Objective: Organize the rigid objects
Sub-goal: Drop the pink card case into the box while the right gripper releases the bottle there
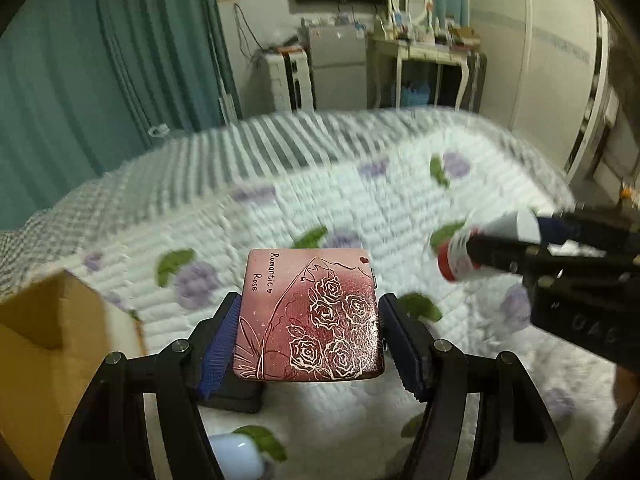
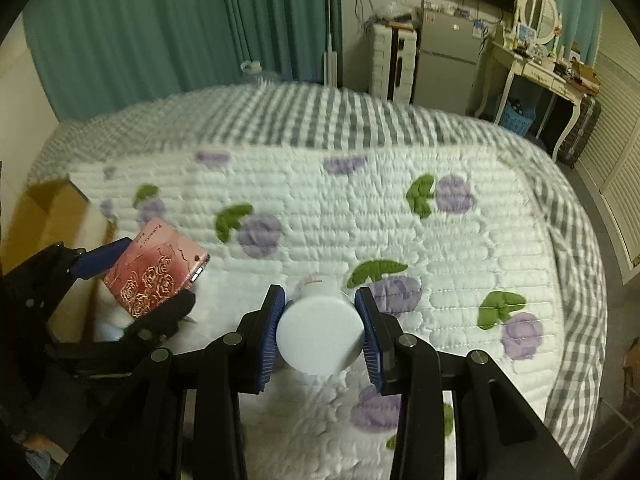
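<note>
Between the jaws, above the quilted bed [image 2: 320,208]: two rigid things held.
Left gripper [image 1: 308,332] pinches the pink rose case [image 1: 310,316] by its side edges; stiff, glossy, likely slippery; right gripper [image 2: 320,332] clamps the white bottle [image 2: 320,334] across its smooth round body; light; cardboard box [image 1: 44,320] nearby.

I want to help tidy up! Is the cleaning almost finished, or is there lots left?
No finished part shows: what lies inside the cardboard box is hidden. In hand now: the left claw grips a pink rose-patterned case, and the right claw grips a white bottle, both lifted over the quilt. Left to do: probably setting both down, and a pale rounded thing waits below.
</note>
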A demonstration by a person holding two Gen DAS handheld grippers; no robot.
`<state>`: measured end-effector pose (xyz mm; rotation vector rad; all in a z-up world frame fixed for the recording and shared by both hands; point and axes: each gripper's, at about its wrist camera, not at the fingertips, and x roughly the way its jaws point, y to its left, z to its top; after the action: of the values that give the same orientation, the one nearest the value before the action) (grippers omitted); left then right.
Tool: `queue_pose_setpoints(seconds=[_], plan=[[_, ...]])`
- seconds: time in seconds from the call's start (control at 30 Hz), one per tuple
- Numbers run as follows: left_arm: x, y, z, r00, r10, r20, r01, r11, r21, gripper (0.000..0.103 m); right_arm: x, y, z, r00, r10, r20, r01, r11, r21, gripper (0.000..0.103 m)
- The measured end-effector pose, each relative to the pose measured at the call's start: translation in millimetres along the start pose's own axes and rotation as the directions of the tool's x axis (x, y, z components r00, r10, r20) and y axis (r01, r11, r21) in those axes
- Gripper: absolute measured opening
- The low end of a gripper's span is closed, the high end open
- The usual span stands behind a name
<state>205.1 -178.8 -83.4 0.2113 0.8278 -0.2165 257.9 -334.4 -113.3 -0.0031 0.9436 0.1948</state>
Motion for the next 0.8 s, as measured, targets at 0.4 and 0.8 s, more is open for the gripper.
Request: queue_pose_setpoints(seconds=[0.4,0.8], plan=[[-111.8,88.3,9.2,0.988,0.065,0.141,-0.057,0.996,-0.064,0.07,-87.4,49.0,3.0,0.995,-0.013,0.101,0.014,1.0,-0.012,0.036],[-115.0,194.5,-52.1,0.986,0.158,0.05,-0.146,0.972,-0.181,0.07,-116.7,215.9,26.4,0.978,0.165,0.125,-0.136,0.967,-0.216,0.036]])
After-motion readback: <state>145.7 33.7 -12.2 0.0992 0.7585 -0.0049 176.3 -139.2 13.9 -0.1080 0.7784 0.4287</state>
